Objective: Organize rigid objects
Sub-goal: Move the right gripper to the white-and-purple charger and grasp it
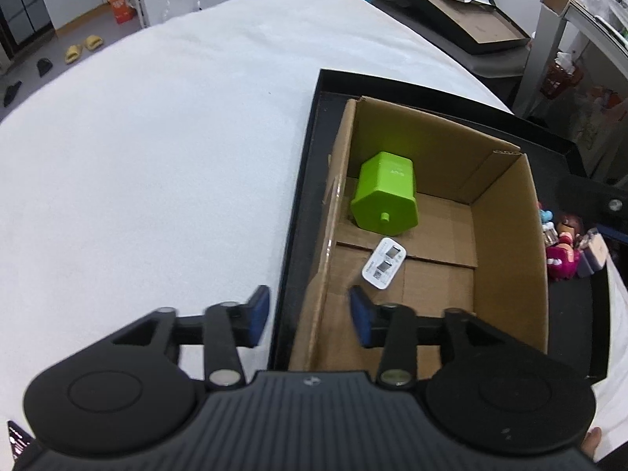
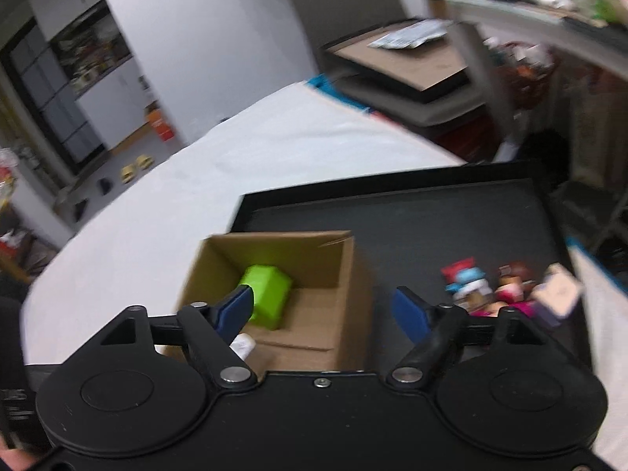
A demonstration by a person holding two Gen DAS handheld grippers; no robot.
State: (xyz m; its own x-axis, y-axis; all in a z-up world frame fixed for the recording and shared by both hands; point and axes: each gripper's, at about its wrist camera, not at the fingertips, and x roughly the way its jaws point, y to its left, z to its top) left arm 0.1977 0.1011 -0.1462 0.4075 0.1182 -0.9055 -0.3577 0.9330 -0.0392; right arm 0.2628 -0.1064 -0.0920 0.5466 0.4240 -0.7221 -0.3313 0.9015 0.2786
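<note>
Both grippers hang empty, jaws spread wide. The left gripper (image 1: 310, 320) straddles the near-left wall of the cardboard box (image 1: 506, 243), which already holds a green container (image 1: 386, 198) and a white charger (image 1: 384, 263). The toy figures (image 2: 506, 288) left on the black tray (image 2: 431, 212) stand upright, far-right of the right gripper (image 2: 322, 312), the nearer one.

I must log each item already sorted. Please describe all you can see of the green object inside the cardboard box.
The green object is a bright lime, glossy block that looks like hard plastic, with an eight-sided end face carrying a small round peg at its centre. One flat side bears faint raised lettering, too small to read. It lies on its side on the floor of the cardboard box, close to the far left corner, apart from the small white device. Neither tool touches it.
</note>
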